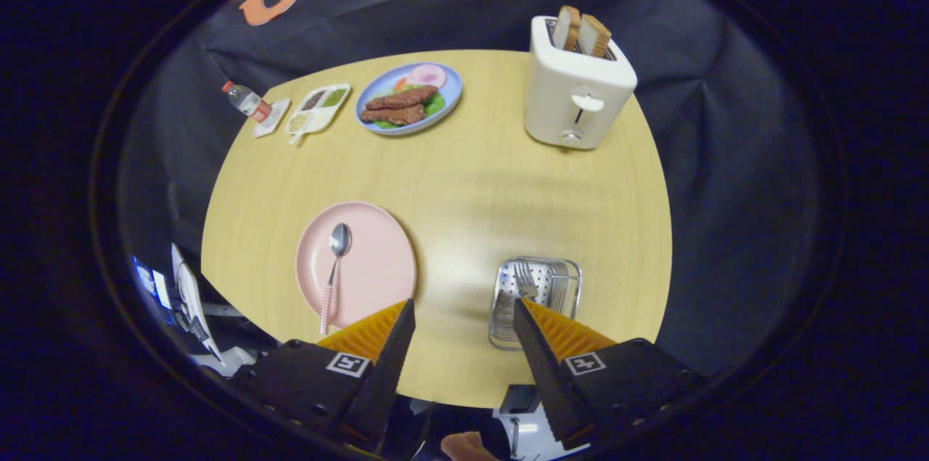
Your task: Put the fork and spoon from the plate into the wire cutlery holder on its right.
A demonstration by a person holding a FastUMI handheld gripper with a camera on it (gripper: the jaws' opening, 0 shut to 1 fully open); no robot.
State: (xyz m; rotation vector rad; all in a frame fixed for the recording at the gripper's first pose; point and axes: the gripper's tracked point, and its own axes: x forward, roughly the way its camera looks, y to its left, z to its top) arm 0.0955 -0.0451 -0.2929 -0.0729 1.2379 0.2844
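With the fork [525,281] standing tines-up in the wire cutlery holder [535,299], the job looks abt half done: the spoon [335,265] lies on the pink plate [355,263], bowl toward the far side of the worktop [464,178], checked handle toward the camera. The gripper [463,316] hangs above the worktop's near edge w/ its fingers [392,345] spread wide and nothing between them; the plate sits just ahead of the left finger, the holder just ahead of the right one, bare wood in the gap.

Left to do, judging from this: go to the spoon, lift it off the plate, drop it in the holder beside the fork.

Hard to read: the right finger covers the holder's near corner and the fork's lower part, so how deep the fork sits can't be told. The left finger overlaps the plate's near rim. Whether the fork leans on the wires or stands free is unclear.

Beyond, well apart from the task items: a white toaster [577,87] w/ two bread slices up, a blue plate of food [408,98], a divided tray [319,108], a small bottle [247,101] at the far left corner. Below the fingers, part of a hand [468,446], cut off.
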